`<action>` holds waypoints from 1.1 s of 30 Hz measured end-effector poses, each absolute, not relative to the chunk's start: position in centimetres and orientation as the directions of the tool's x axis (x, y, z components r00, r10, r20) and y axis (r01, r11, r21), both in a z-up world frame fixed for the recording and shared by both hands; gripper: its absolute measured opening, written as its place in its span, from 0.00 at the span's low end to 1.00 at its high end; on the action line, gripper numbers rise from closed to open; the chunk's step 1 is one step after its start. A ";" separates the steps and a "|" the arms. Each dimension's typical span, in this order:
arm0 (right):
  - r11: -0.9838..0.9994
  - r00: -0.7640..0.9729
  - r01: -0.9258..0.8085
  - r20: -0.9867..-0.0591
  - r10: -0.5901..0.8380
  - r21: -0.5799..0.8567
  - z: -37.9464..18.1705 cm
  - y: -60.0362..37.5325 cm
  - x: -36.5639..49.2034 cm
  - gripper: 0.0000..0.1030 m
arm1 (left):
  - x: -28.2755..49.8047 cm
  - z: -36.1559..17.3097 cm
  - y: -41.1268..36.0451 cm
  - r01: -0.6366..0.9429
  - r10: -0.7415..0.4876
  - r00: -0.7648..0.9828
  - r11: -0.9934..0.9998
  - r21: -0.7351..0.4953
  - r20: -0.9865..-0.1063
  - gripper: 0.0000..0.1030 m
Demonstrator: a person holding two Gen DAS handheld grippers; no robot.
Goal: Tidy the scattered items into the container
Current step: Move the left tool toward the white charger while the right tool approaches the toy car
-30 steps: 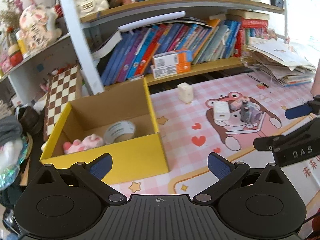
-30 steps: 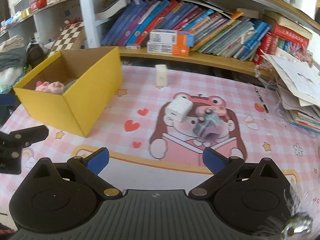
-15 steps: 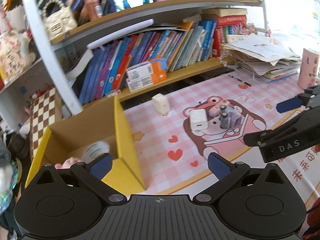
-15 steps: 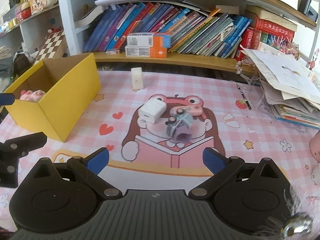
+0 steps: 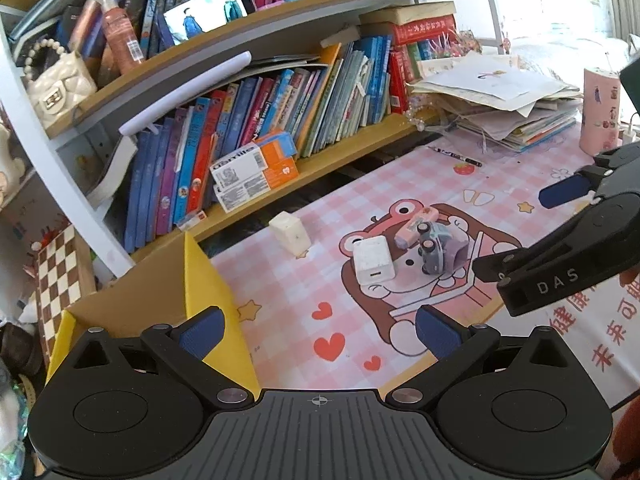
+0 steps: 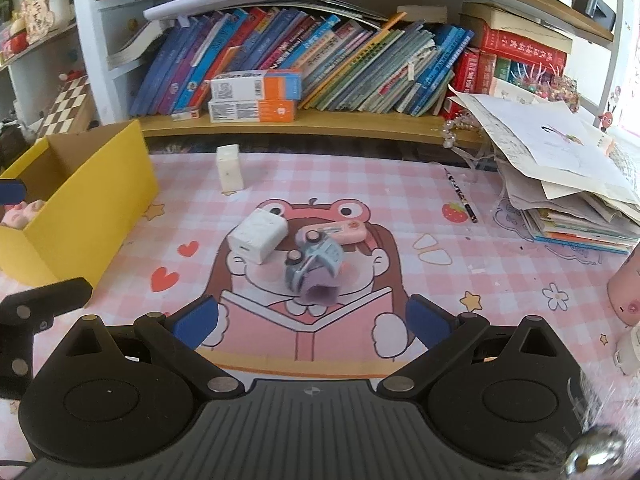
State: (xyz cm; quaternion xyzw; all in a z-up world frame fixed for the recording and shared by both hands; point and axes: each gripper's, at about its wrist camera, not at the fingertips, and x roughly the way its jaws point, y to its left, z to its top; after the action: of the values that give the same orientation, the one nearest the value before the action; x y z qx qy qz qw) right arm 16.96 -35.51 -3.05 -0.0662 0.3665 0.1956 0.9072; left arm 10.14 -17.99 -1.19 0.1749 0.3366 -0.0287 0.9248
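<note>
A yellow cardboard box [image 6: 84, 200] stands at the left of the pink mat; it also shows in the left wrist view [image 5: 208, 280], with a pink plush [image 6: 22, 211] inside. On the mat lie a white charger [image 6: 258, 235], a pink case [image 6: 340, 233], a small blue-grey toy car [image 6: 310, 266] and a white upright block [image 6: 230, 168]. My right gripper [image 6: 312, 320] is open and empty, just short of the toy car. My left gripper [image 5: 320, 330] is open and empty, near the box's right wall.
A bookshelf [image 6: 320, 124] full of books runs along the back. A stack of papers and books [image 6: 568, 184] lies at the right. A pen [image 6: 460, 194] lies on the mat. A pink cup [image 5: 600, 112] stands far right. A chessboard [image 5: 60, 280] leans at the left.
Both grippers have swung to the right, from the box toward the group of items on the mat. The right gripper has come closer to the toy car. Both stay open.
</note>
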 end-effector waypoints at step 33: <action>0.894 0.519 -0.436 -0.782 0.345 0.104 -9.4 -34.8 24.7 0.74 | 22.0 -7.1 -18.6 0.173 -0.018 0.665 0.976 0.130 -0.747 0.79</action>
State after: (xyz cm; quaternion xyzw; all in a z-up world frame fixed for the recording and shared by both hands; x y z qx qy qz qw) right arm 24.66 -34.77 -9.36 -0.0524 0.4360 0.2243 0.8700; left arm 22.04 -18.56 -7.09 0.0952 0.4061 -0.0526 0.9073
